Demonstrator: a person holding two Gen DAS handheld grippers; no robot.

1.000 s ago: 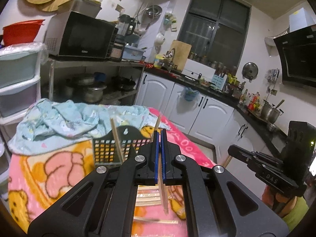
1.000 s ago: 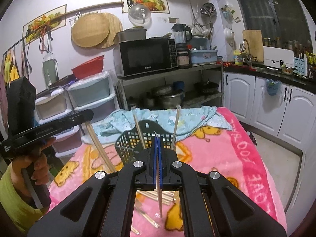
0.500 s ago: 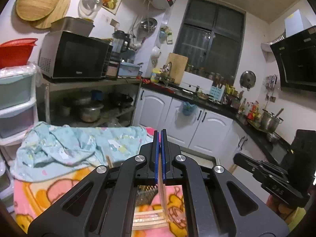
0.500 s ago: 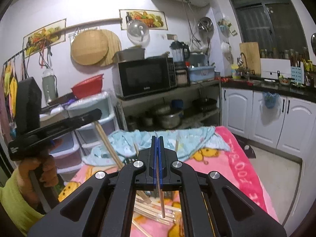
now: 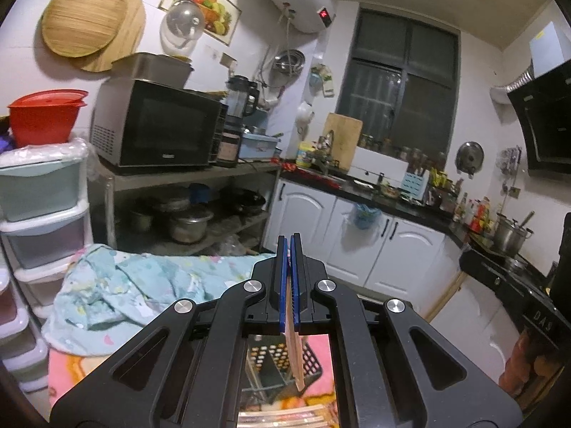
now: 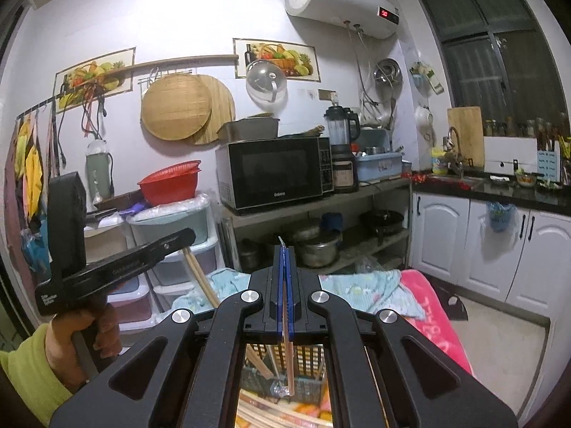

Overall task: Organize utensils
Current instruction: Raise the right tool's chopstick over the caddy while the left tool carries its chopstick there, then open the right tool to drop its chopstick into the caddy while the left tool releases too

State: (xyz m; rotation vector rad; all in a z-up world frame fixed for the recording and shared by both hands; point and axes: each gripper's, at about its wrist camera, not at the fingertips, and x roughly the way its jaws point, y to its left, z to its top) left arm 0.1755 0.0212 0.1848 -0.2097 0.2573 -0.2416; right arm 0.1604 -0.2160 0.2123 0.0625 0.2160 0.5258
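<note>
Below both tools sits the black basket (image 6: 282,385): your right tool (image 6: 285,285) and left tool (image 5: 289,278) each clench a chopstick (image 6: 289,367) hanging lengthwise, tip-down, over it.

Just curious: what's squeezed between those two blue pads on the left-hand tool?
A wooden chopstick, hanging down over the black mesh basket, seen in the left wrist view.

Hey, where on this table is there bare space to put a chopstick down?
Bare pink blanket along the table's right edge, beside the blue cloth, and another strip at the near left, under the cloth's hem. Crowded in the middle: the black basket and loose chopsticks in front of it.
</note>
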